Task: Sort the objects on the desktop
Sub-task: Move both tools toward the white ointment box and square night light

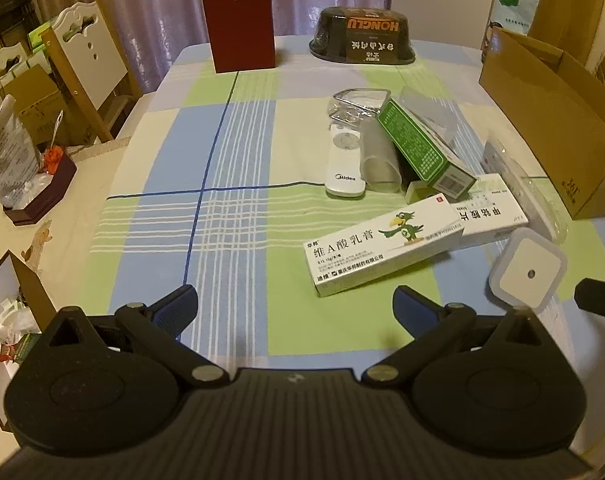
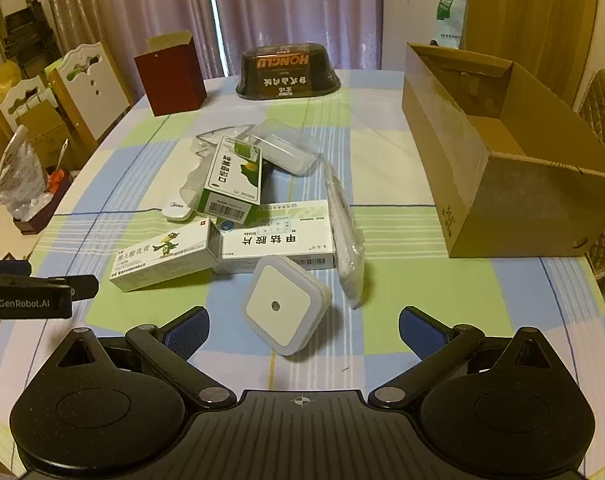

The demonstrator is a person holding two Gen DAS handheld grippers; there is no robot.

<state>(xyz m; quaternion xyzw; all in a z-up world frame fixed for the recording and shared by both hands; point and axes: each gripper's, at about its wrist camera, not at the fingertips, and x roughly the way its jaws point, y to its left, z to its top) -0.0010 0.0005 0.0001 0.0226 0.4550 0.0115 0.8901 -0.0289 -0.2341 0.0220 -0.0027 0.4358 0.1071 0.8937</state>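
surface [image 2: 442, 300]: checked cloth, clutter heaped mid-surface, cardboard box [image 2: 502, 184] open at right
left hand-held gripper [image 1: 294, 312]: fingers apart, empty
right hand-held gripper [image 2: 302, 330]: fingers apart, night light [image 2: 286, 304] just ahead; judged best approached square, straddling its sides

Three medicine boxes [image 2: 276, 246], one remote [image 1: 343, 164], one night light [image 2: 284, 304], one cardboard box [image 2: 502, 160].

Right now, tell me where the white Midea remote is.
The white remote lies on the left edge of the clutter pile, mid-table in the left wrist view, beside a clear plastic sleeve and partly behind the green box in the right wrist view.
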